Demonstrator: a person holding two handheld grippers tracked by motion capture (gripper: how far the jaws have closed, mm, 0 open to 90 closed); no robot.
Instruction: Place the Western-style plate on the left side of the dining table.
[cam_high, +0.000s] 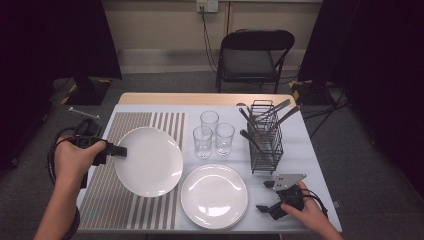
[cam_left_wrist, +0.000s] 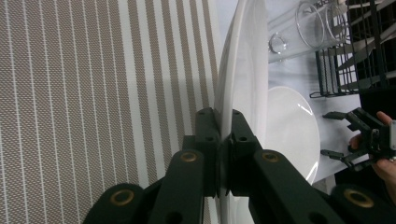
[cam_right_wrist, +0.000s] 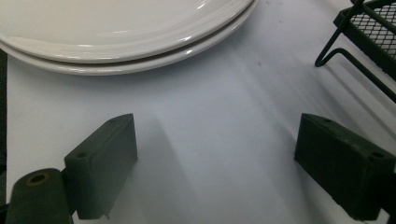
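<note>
Pinched between the jaws of my left claw (cam_left_wrist: 224, 140) is the rim of a white plate (cam_high: 150, 160), held at its left edge and lifted, tilted, over the striped mat (cam_high: 105, 200) near the bench's left edge. The hold takes in just a thin strip of glazed rim, so I judge the plate could pivot or slip out if I swing it fast, and its far edge hangs close to the stacked plates (cam_high: 214, 196) at the front edge and the three glasses (cam_high: 212, 134) mid-bench. My right claw (cam_high: 272, 196) rests spread and empty near the front right corner, beside the wire cutlery rack (cam_high: 265, 145). No brand, label or writing is readable anywhere.
</note>
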